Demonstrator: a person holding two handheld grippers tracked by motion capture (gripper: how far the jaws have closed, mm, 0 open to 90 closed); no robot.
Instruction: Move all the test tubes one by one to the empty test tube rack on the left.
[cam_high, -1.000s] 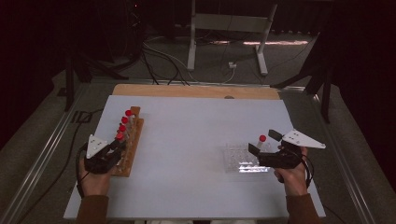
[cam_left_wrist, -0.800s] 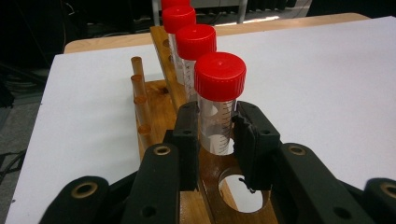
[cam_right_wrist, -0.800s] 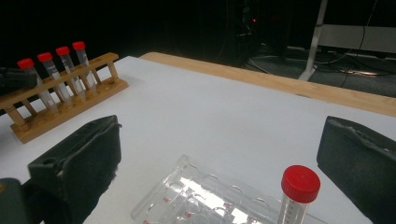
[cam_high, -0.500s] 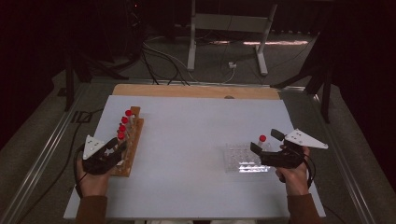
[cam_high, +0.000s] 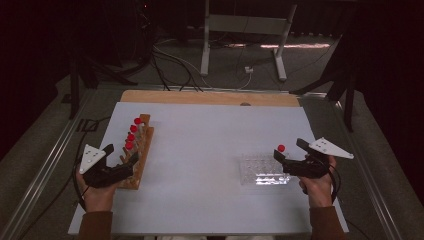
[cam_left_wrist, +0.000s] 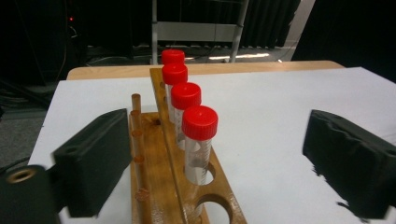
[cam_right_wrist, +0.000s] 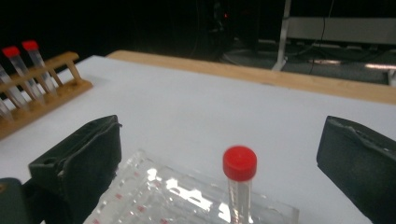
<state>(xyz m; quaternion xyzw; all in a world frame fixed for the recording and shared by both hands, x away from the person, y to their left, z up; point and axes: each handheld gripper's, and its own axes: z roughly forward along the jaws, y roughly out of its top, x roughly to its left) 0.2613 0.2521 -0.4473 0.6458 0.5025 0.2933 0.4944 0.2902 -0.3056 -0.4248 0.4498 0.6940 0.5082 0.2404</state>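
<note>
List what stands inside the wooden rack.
Four red-capped tubes stand in a row in the wooden rack, and the nearest hole is empty. The tubes' lower ends are hidden beneath the top board.

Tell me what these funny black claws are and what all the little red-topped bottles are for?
A person sits at a white table and holds a grabbing tool in each hand. Each tool has two black jaws that pinch like tongs.

The high view looks down from above: the left gripper is at the left, the right gripper at the right. The other two pictures come from small cameras riding on each tool, so the black jaws poke up from the bottom.

On the table is a wooden rack with four clear tubes with red caps standing in its holes. At the right is a see-through plastic rack with one red-capped tube standing in it.

Nothing is held. The left gripper's jaws have just been opening and stand wide, with nothing between the pads. The right gripper's jaws are open too.
</note>
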